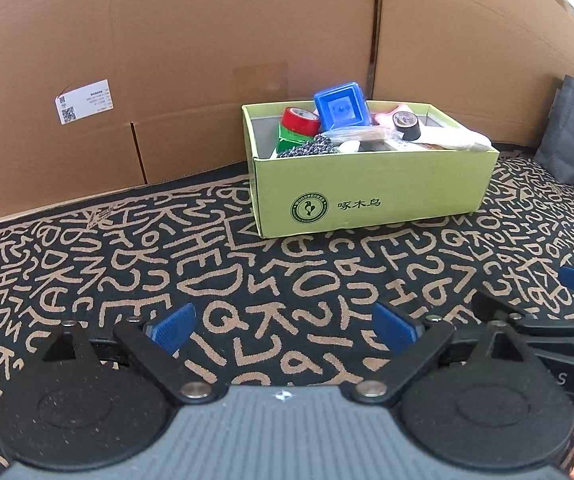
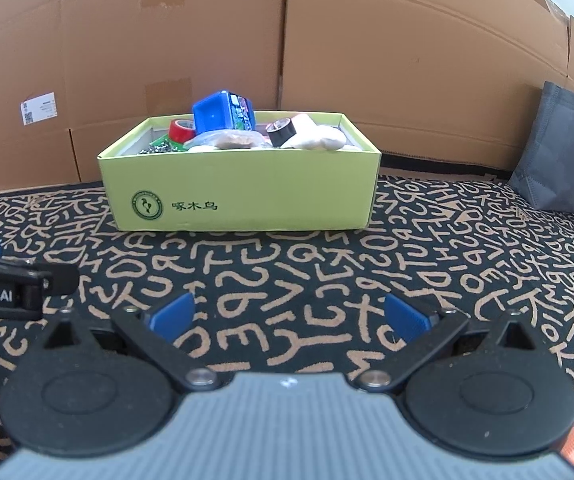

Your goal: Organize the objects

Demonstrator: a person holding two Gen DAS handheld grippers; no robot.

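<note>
1. A light green box (image 2: 243, 188) sat in the middle of the right wrist view, on a black cloth (image 2: 327, 280) with tan letters all over it. In the left wrist view the box was right of the middle.
2. The box was full. A blue square tub (image 1: 341, 106) stuck up highest. A red tape roll (image 1: 299, 121) lay left of it and a black tape roll (image 1: 406, 124) right of it. A white lump (image 2: 319, 138) lay at the right end.
3. The box front had a round green bird logo (image 2: 146, 205) and green Chinese writing. A white label (image 1: 84, 101) was stuck on the cardboard wall (image 1: 167, 60), too small to read.
4. The left gripper (image 1: 285, 328) had its fingers spread wide, holding nothing. "Robot.AI" showed on its side at the left edge of the right wrist view.
5. The right gripper (image 2: 289, 318) had its fingers spread wide too, holding nothing.
6. A grey bag (image 2: 563, 152) stood at the far right.
</note>
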